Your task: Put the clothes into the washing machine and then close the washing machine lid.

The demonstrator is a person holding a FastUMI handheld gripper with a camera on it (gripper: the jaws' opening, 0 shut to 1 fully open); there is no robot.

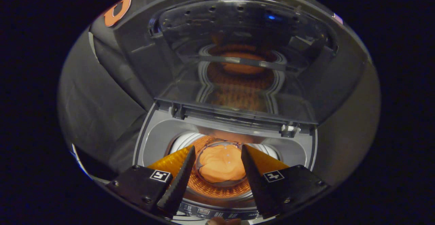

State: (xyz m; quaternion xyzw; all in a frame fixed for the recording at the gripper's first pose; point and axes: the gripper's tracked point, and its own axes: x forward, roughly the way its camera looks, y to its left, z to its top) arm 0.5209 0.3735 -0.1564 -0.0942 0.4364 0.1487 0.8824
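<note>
Creased dark cloth wall (pixel 98 106), dim light

Scene is running dim overall, booth wall (pixel 98 106) sitting in near-black with almost no detail. The brightest area is glowing warm from inside the drum (pixel 217 184), lighting the orange clothes (pixel 222 167) evenly. The raised lid (pixel 238 65) is mirroring that orange glow as a warped, stretched reflection, plus one small blue specular dot near its top. The gripper (pixel 217 165), fingers spread apart, is reading mostly as silhouette. Fisheye is bending straight edges hard toward the rim, and the outer parts are going soft. Centre focus is holding sharp.
</note>
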